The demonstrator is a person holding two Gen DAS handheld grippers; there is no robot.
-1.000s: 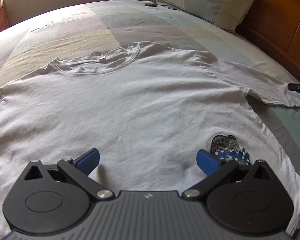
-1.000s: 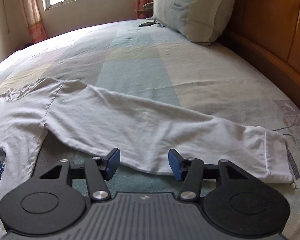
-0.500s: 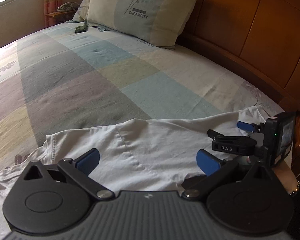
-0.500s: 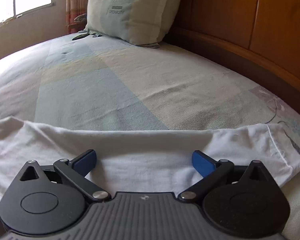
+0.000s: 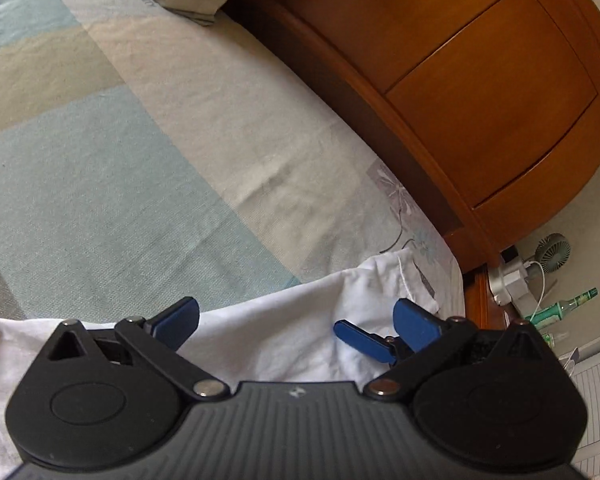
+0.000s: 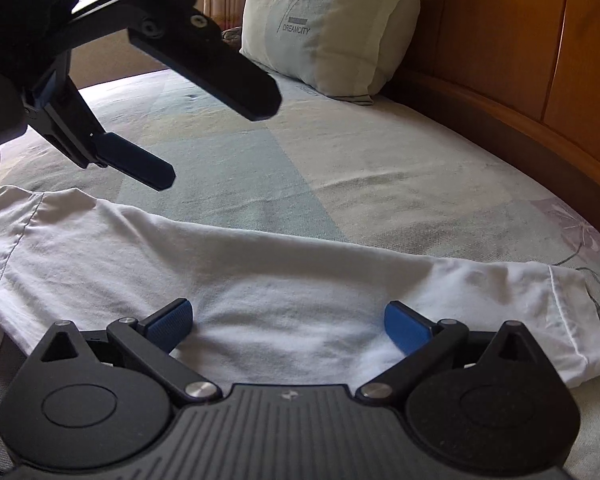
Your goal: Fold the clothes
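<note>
Left tongs (image 6: 216,136) swung over; pillow (image 6: 332,28) reads DREAMCITY.

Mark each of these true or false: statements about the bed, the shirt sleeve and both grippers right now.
1. The white sleeve lies spread flat on the bedspread. True.
2. The right gripper is clamped shut on the sleeve. False: its fingers stand wide apart.
3. A pillow rests by the wooden headboard. True.
4. The left gripper is lifting the sleeve. False: it is open, holding nothing.
</note>
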